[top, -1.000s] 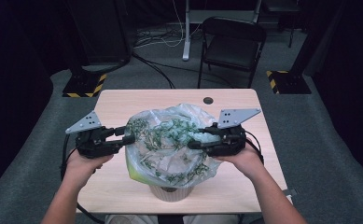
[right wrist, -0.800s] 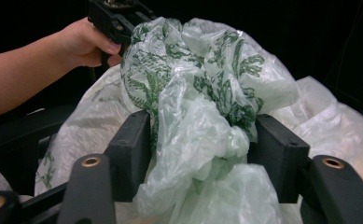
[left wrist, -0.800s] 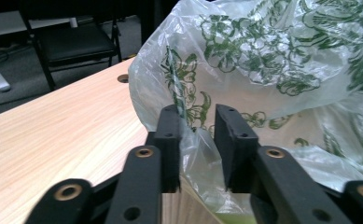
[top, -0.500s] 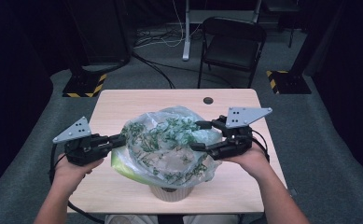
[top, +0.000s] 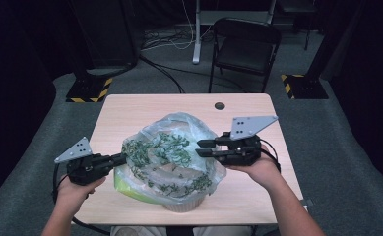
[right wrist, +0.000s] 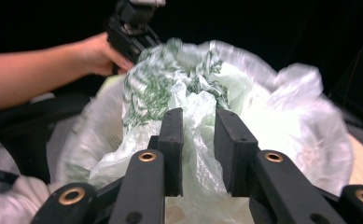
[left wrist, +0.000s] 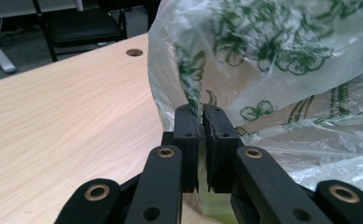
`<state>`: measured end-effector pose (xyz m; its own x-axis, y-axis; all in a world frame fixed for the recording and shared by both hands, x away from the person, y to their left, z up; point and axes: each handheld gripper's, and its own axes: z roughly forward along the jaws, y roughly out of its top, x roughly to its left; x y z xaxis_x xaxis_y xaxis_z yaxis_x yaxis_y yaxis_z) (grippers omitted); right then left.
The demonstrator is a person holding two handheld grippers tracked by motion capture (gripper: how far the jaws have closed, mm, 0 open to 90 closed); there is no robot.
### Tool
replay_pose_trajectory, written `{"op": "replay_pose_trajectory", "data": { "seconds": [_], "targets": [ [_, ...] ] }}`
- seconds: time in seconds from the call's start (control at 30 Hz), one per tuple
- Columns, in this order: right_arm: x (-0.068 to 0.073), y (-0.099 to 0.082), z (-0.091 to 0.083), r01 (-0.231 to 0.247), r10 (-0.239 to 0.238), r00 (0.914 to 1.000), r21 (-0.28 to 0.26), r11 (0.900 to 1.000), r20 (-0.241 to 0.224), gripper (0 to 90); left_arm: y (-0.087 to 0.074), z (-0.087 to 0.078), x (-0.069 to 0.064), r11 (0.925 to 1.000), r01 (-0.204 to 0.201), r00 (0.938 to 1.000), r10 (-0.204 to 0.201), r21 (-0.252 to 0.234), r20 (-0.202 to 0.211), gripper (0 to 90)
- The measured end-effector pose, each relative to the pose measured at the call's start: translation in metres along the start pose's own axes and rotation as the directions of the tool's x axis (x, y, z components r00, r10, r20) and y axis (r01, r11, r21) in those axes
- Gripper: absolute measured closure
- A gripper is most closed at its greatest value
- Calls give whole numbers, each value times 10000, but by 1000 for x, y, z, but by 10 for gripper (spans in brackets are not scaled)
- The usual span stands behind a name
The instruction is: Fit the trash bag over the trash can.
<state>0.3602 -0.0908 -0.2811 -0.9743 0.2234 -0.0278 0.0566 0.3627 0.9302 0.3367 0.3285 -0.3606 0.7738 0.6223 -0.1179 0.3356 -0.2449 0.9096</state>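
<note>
On the desk, your green-printed plastic bag drapes over a pale bin.
Left of the bag, your left gripper pinches its edge; on the bag's right, your right gripper has been closing, film bunched between its jaws.

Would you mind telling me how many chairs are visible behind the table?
1: a black folding chair stands on the floor just beyond the table's far edge, right of centre. Others may be hidden in the dark surroundings.
</note>
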Motion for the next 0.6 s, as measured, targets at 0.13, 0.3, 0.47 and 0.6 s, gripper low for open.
{"op": "replay_pose_trajectory", "data": {
  "seconds": [0.13,0.3,0.47,0.6],
  "targets": [
    [-3,-1,17,-60,48,9998,693,9976,176,729,-8,6,2,9998,193,9998,-193,-4,87,840],
    [-3,-5,37,-130,117,9999,1848,9827,83,725,-24,16,6,9982,576,9980,-580,146,245,825],
    [1,-10,39,-56,54,10000,2208,9753,14,696,-26,21,6,9964,735,9973,-738,425,65,632],
    [3,-9,33,-32,-8,9998,1837,9830,214,538,-10,7,5,9973,722,9971,-726,-149,-238,473]
  ]
}}
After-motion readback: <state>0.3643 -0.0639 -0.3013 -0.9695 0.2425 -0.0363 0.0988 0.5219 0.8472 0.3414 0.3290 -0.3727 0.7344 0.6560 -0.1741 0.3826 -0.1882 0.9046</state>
